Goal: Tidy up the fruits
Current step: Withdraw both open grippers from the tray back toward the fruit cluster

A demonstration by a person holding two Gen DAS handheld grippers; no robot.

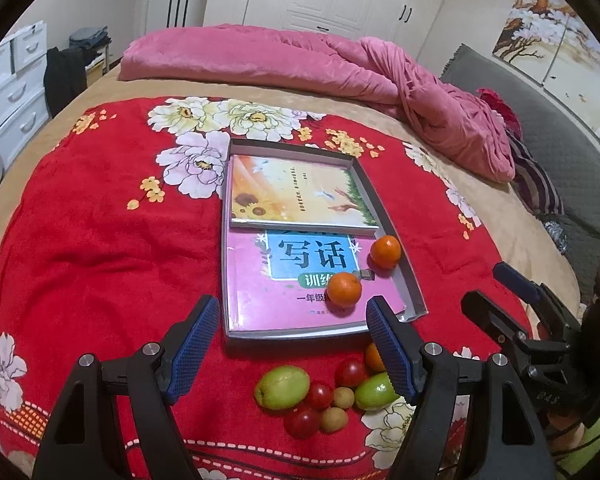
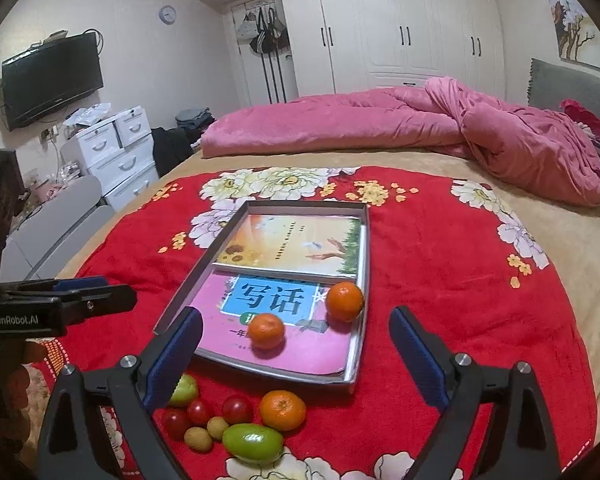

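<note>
With two tangerines already in the tray atop the books, both the left gripper and right gripper hover released and empty, so the next move likely calls for descending onto the third tangerine in the pile on the red blanket.

In the left wrist view, the left gripper's right finger hides most of 1 orange and part of a green fruit. In the right wrist view, the right gripper's left finger covers part of another green fruit. The upper book hides the pink book's top; 2 oranges cover some of its print. The small print on the upper book is unreadable.
</note>
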